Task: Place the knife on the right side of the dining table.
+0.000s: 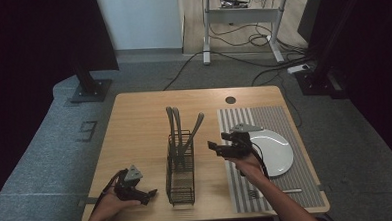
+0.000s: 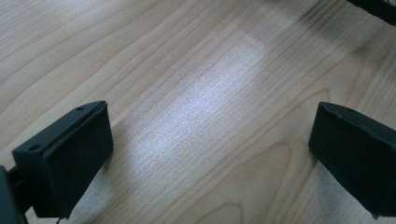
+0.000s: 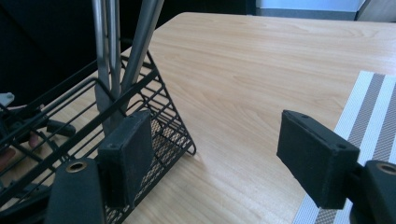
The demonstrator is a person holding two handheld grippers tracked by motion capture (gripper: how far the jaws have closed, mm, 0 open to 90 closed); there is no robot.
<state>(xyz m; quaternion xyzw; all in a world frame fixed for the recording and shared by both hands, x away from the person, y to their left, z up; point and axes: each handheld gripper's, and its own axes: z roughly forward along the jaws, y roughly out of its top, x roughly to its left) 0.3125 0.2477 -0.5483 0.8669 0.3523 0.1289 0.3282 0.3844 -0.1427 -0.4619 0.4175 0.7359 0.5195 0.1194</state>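
A black wire cutlery basket (image 1: 180,171) stands mid-table with three grey utensil handles (image 1: 176,122) sticking up out of its far end. My right gripper (image 1: 214,145) hovers open just right of the basket, pointing left at it. In the right gripper view the basket (image 3: 154,116) and the handles (image 3: 109,42) lie left of the open right gripper (image 3: 217,158), with nothing between the jaws. My left gripper (image 1: 150,194) rests low near the front edge, left of the basket. It is open over bare wood (image 2: 210,154).
A striped placemat (image 1: 247,188) covers the table's right side and carries a white plate (image 1: 278,154). A small utensil (image 1: 290,190) lies on the mat near the front. A round cable hole (image 1: 230,100) sits at the far edge. Desk legs and cables lie beyond.
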